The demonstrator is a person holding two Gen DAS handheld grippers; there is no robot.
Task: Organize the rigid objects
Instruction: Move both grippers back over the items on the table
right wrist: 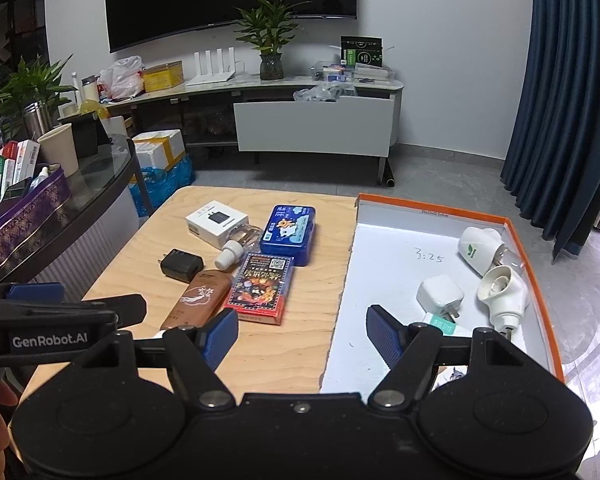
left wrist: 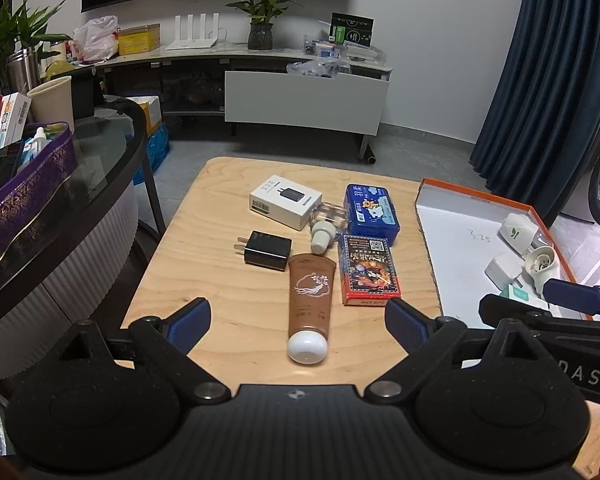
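Note:
On the wooden table [left wrist: 204, 280] lie a brown tube with a white cap [left wrist: 310, 304], a black charger [left wrist: 266, 249], a white charger box [left wrist: 286, 201], a small clear bottle [left wrist: 328, 222], a blue tin [left wrist: 371, 210] and a red card box [left wrist: 367, 270]. My left gripper [left wrist: 298, 326] is open, its fingers either side of the tube's cap end. My right gripper [right wrist: 302, 334] is open and empty, over the left edge of the orange-rimmed white tray [right wrist: 384, 280]. The tray holds a white charger [right wrist: 440, 294] and two white plug-in devices [right wrist: 478, 248], [right wrist: 500, 290].
A dark glass side table [left wrist: 100, 160] with a purple basket [left wrist: 24, 200] stands at the left. A TV cabinet [left wrist: 300, 100] is across the floor. A blue curtain [left wrist: 552, 60] hangs at the right. The right gripper's arm shows in the left wrist view [left wrist: 560, 312].

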